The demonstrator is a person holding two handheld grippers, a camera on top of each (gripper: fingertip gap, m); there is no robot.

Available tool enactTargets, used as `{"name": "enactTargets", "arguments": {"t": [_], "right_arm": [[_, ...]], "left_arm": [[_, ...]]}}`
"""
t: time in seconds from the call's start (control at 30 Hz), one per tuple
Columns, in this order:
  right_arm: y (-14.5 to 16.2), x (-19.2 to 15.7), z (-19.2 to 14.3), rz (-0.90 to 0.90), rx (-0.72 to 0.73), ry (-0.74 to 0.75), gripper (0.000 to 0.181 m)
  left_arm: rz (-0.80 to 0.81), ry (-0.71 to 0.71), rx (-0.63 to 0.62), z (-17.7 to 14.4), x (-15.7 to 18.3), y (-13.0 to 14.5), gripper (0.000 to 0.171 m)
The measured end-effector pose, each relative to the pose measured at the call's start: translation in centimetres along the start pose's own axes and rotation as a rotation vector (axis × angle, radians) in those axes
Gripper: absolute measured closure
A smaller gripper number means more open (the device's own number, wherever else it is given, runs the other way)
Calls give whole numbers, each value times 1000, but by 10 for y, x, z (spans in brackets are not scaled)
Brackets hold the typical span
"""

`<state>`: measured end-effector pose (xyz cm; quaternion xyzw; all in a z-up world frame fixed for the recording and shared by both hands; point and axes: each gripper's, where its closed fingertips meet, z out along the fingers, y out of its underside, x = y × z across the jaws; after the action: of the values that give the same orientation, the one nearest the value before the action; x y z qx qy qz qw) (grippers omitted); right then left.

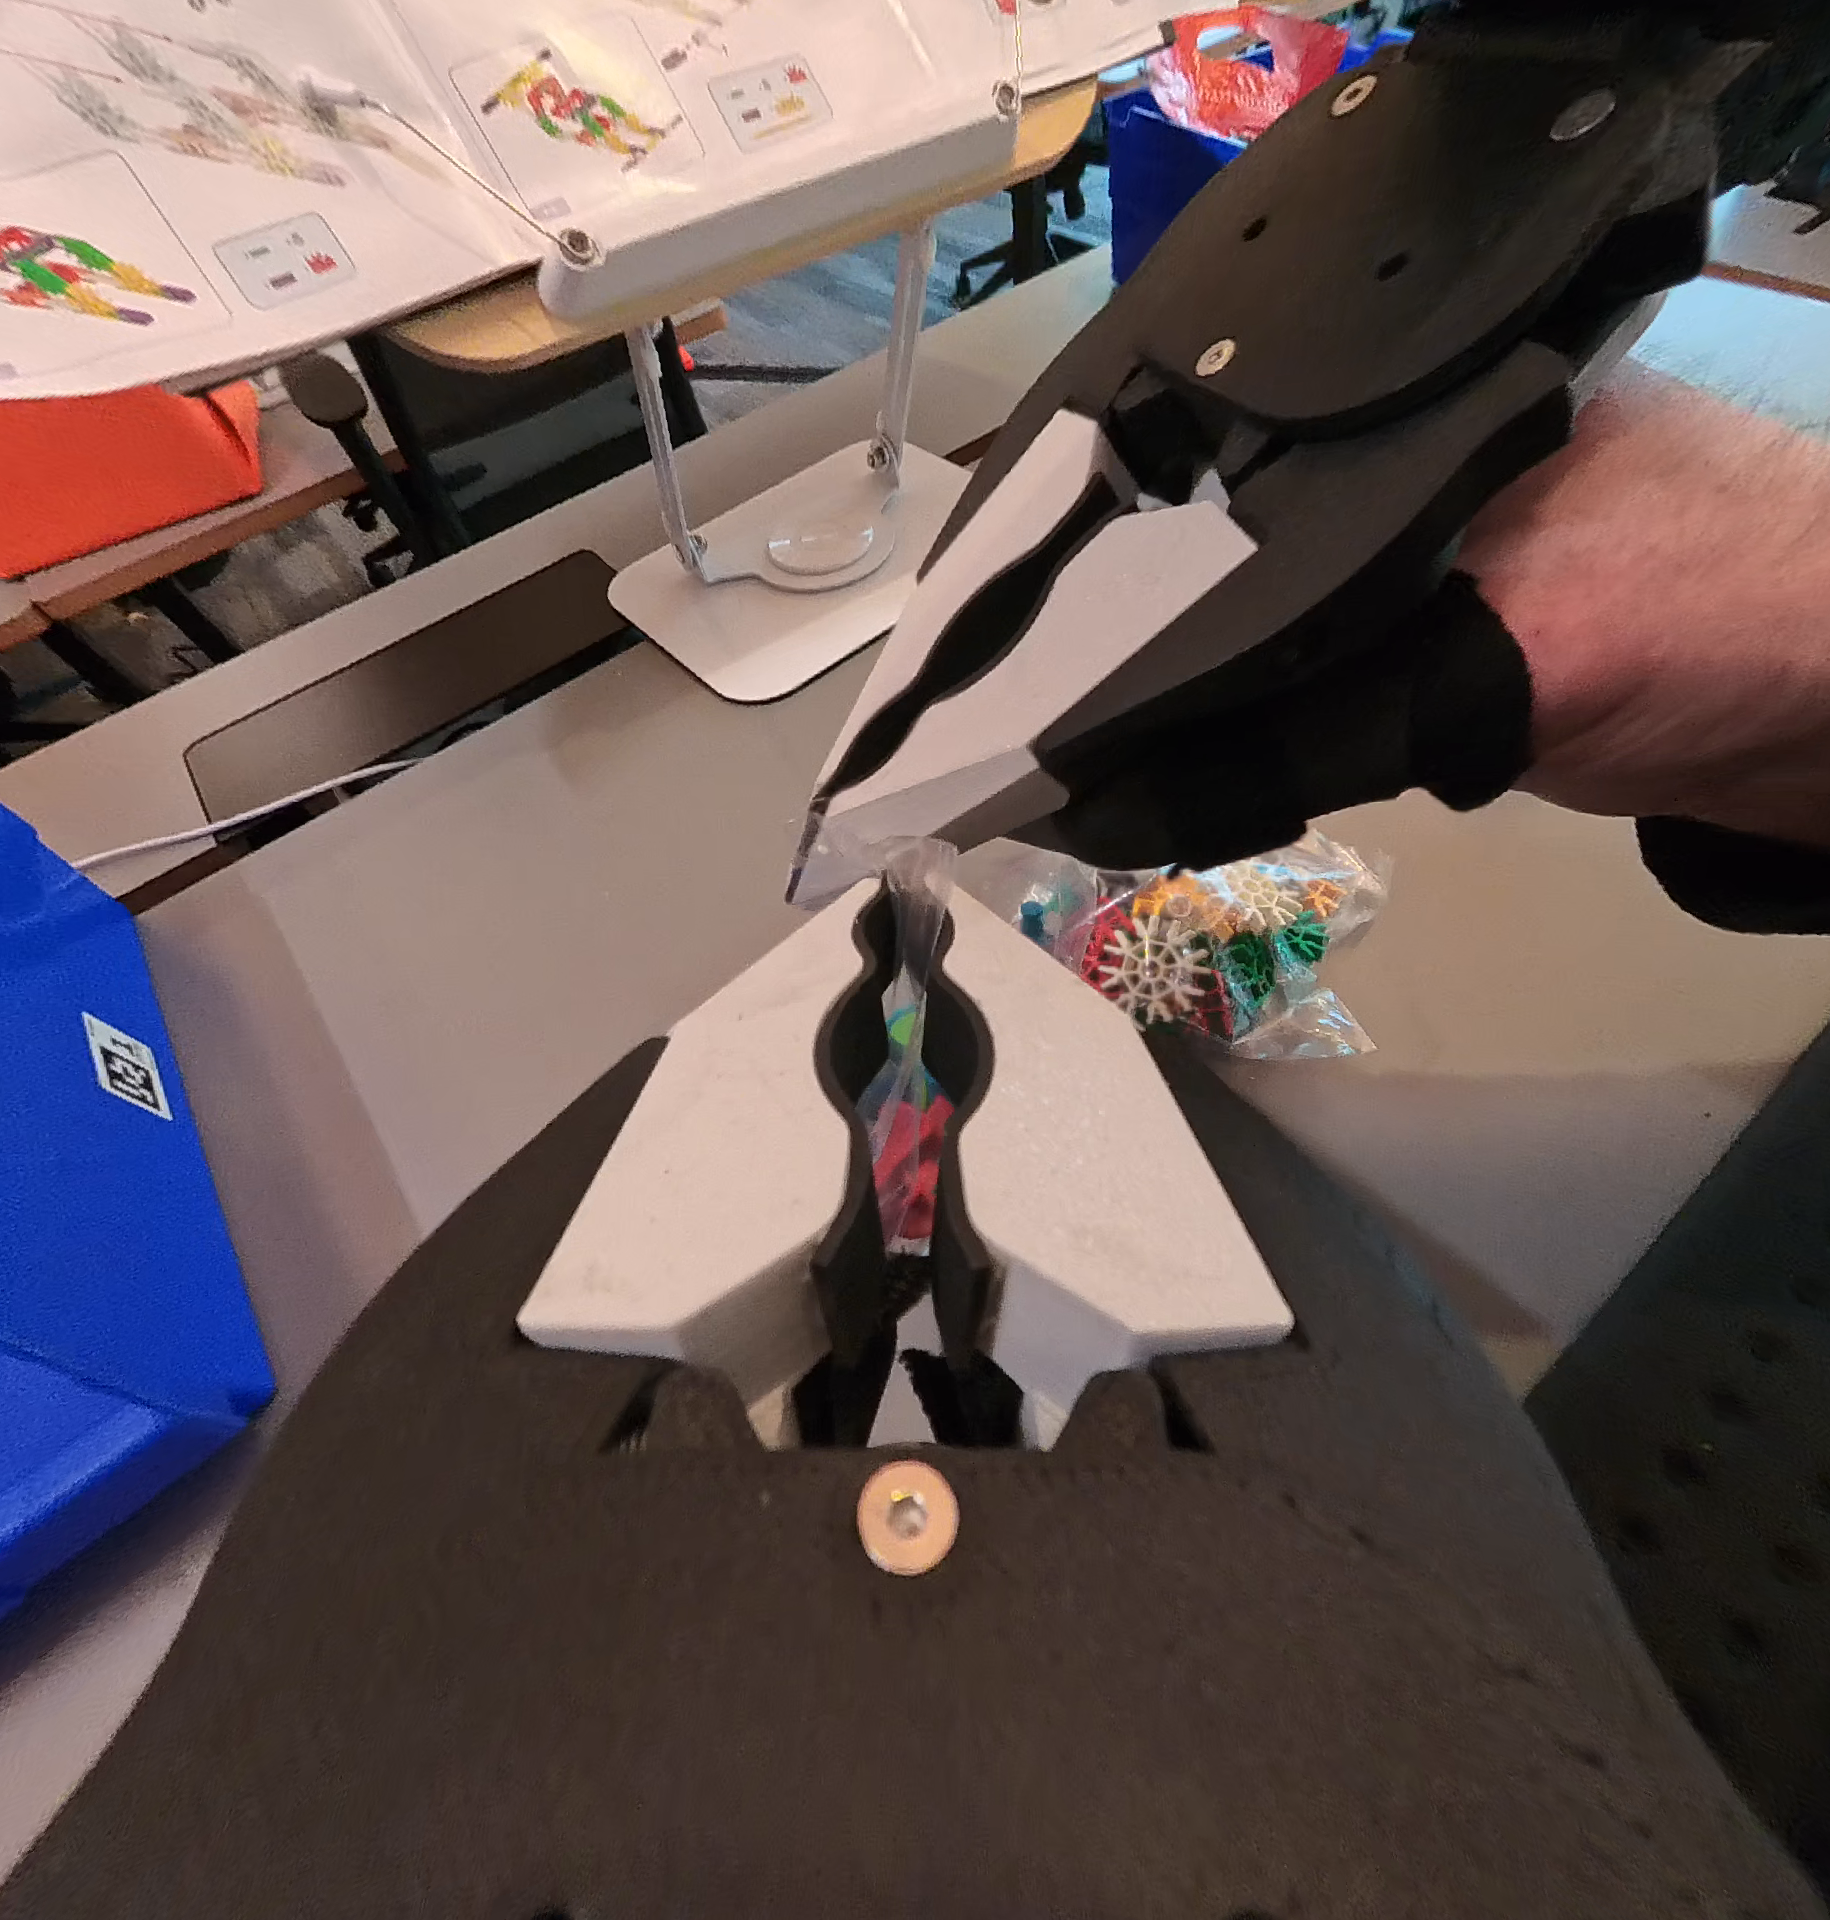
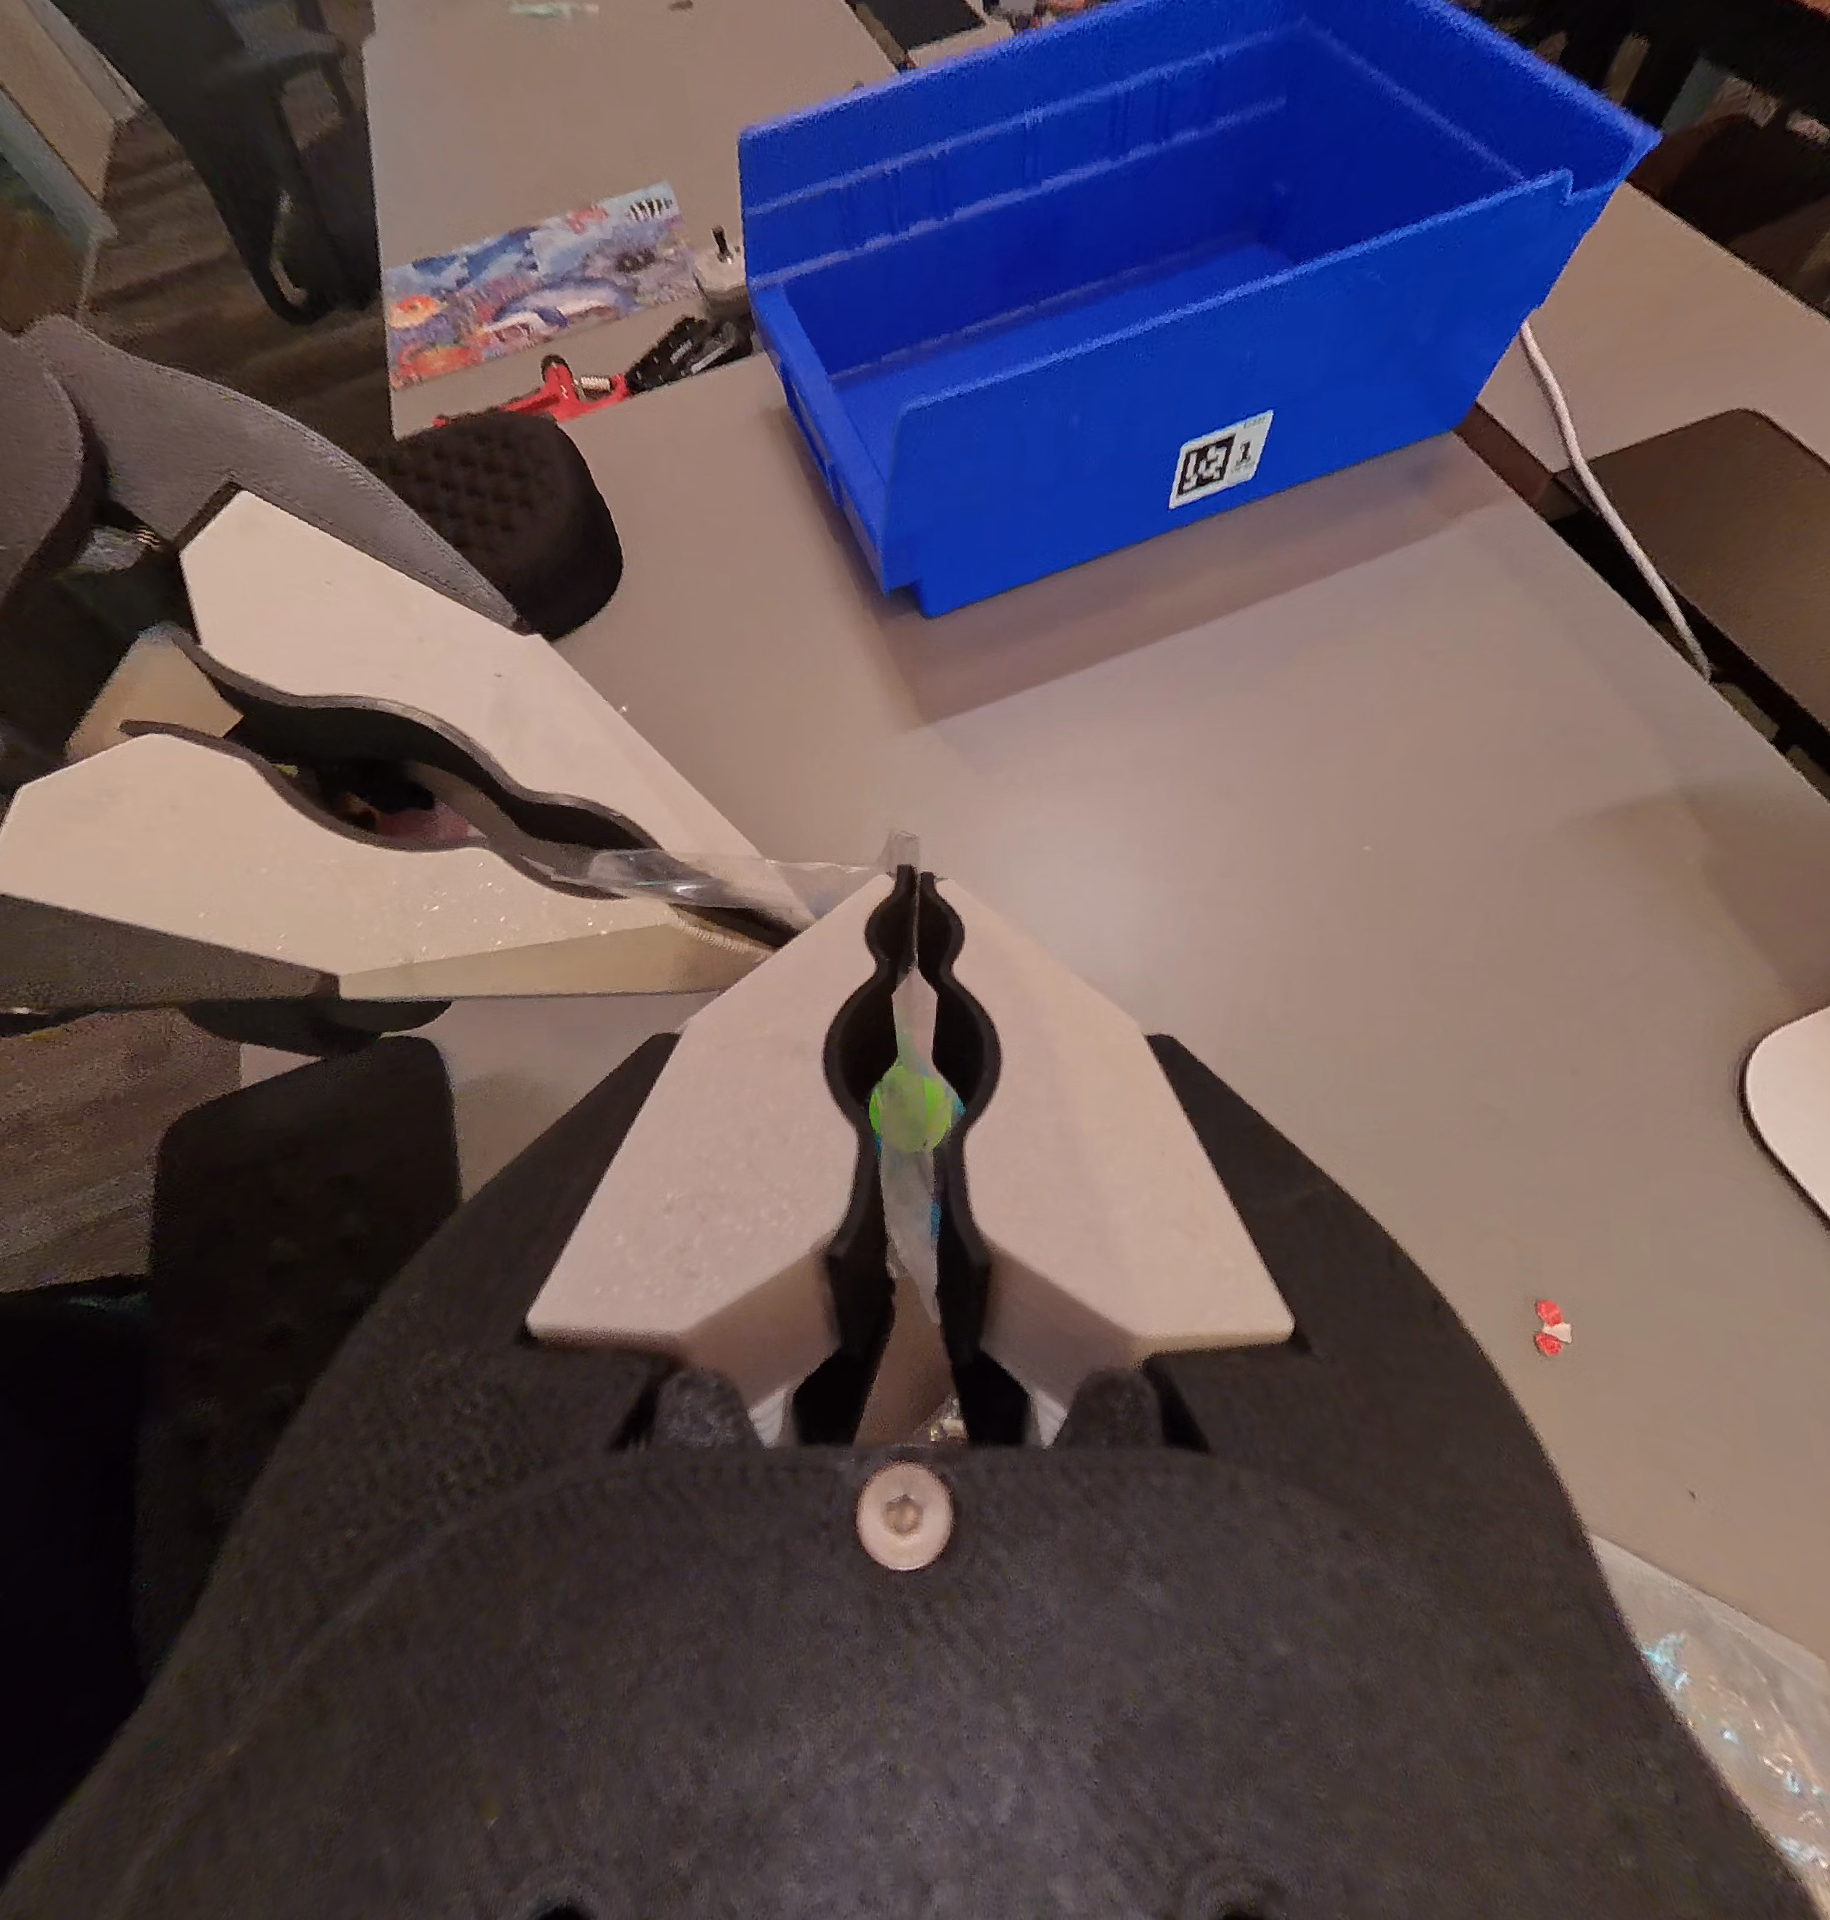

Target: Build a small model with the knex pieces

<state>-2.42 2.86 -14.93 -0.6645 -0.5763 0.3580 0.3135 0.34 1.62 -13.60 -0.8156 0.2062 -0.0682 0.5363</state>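
Observation:
My left gripper (image 1: pixel 911 904) is shut on a clear plastic bag (image 1: pixel 916 1039) of small coloured toy pieces; the bag hangs down between its fingers. My right gripper (image 1: pixel 812 862), held by a gloved hand (image 1: pixel 1617 644), comes in from the upper right and is shut on the top of the same bag. In the right wrist view the right gripper (image 2: pixel 911 883) pinches the bag (image 2: pixel 906 1122), and a green piece shows between its fingers. The left gripper (image 2: pixel 776 904) reaches in from the left, its tips touching the right's. Both are held above the grey table (image 2: pixel 1306 831).
A second clear bag of coloured connector pieces (image 1: pixel 1202 956) lies on the table behind the grippers. A blue bin (image 2: pixel 1150 312) stands at the far side, also in the left wrist view (image 1: pixel 59 1195). A white stand (image 1: pixel 786 603) holds instruction sheets (image 1: pixel 475 156). A white cable (image 2: pixel 1607 499) runs beside the bin.

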Motion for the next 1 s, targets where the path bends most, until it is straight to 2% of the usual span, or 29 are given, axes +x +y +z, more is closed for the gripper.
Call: {"name": "enactTargets", "arguments": {"t": [0.23,0.37,0.47,0.53,0.6,0.73,0.83,0.9,0.93,1.0], "right_arm": [[18,8,17,12,-59,-14,181],[28,11,30,17,-91,-27,181],[29,16,33,94,-58,-75,181],[28,16,30,117,-29,-123,181],[26,9,28,136,0,-194,181],[26,12,27,184,18,-259,181],[25,13,19,225,24,-356,181],[26,11,17,209,3,-399,181],[27,9,16,199,-10,-420,181],[26,12,18,188,-18,-410,181]], "left_arm": [[39,18,-54,11,6,15,171],[-15,55,-47,15,5,27,171],[-216,100,43,9,-14,30,171],[-305,37,48,4,-45,42,171],[-461,144,69,3,-50,45,171],[-477,224,89,5,-51,42,171],[-443,307,36,7,-47,42,130],[-404,387,-25,14,-33,45,123],[-378,406,-54,19,-28,47,129],[-339,434,-92,26,-22,53,171]]}}
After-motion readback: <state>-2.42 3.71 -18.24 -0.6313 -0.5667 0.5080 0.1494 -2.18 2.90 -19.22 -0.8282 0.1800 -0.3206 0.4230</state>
